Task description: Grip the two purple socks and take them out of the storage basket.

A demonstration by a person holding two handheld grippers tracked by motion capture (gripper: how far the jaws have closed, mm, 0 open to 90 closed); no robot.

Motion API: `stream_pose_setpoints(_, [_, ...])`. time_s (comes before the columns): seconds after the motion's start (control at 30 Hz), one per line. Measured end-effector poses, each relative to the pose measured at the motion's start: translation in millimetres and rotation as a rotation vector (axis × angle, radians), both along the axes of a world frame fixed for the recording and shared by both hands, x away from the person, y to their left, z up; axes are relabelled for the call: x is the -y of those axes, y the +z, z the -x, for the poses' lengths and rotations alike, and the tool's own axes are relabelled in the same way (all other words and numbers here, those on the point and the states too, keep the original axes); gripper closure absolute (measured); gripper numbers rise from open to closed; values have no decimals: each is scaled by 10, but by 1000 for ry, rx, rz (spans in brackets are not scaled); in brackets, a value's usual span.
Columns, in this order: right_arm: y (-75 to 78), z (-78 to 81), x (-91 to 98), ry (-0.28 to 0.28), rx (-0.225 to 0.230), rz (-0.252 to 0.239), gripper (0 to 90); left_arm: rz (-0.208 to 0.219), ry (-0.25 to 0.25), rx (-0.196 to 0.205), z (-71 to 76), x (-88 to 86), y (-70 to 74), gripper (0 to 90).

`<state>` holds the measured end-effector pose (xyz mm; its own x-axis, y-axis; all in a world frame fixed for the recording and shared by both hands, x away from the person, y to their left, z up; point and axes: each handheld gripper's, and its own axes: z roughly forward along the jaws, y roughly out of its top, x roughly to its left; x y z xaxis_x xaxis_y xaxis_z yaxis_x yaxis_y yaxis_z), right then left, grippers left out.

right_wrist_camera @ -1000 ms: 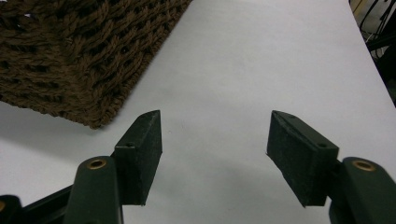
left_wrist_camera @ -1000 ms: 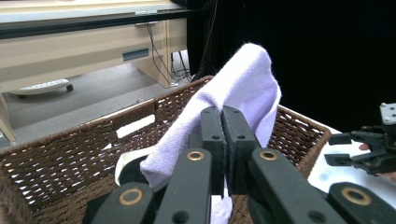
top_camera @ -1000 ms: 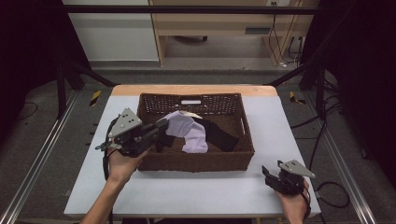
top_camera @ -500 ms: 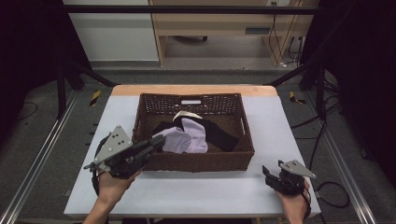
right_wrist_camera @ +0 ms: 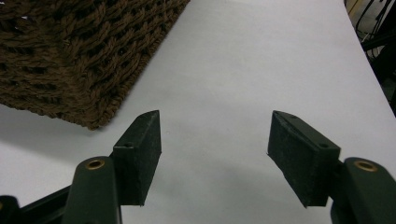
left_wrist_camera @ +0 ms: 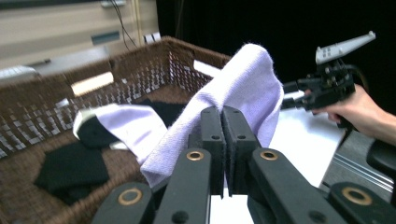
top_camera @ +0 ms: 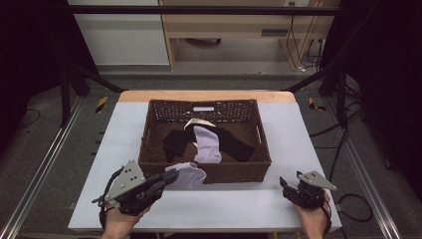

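Observation:
My left gripper [top_camera: 170, 176] is shut on a lavender sock [top_camera: 189, 174], which hangs over the front wall of the brown wicker basket [top_camera: 149, 130] near the table's front left. In the left gripper view its jaws [left_wrist_camera: 222, 119] press together on that sock [left_wrist_camera: 243, 88], which drapes over them. A second lavender sock [top_camera: 206, 145] lies in the basket between a black sock [top_camera: 175, 140] and another black sock [top_camera: 238, 145]. My right gripper [top_camera: 285, 184] rests at the front right of the table; its jaws [right_wrist_camera: 215, 140] stand wide apart with nothing between them, just off the basket's corner [right_wrist_camera: 70, 70].
The basket stands in the middle of the white table [top_camera: 229, 206]. Metal frame rails [top_camera: 45, 164] run along both sides. Cables [top_camera: 348, 149] lie on the floor at the right. A wooden cabinet [top_camera: 224, 30] stands behind the table.
My left gripper has drawn back and down toward the table's front left, pulling the lavender sock out over the basket's front wall. The right gripper has stayed still.

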<state>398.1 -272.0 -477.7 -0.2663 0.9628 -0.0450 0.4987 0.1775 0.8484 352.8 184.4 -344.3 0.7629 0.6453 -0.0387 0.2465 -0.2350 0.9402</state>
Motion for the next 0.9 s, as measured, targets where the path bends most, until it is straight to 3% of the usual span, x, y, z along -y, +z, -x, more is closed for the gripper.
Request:
stream_pose_setpoints(0.3, [-1,6,2,1,0,-1,348,-57,-3,-85,24,3,-313,873])
stream_pose_setpoints(0.77, [-4,10,16,-4,3,-6,341,-184,-10,-245,-134,174,-865,871])
stream_pose_setpoints(0.9, [-6,10,14,-6,3,-6,334,-219,1,-265,-169,204,-962,864])
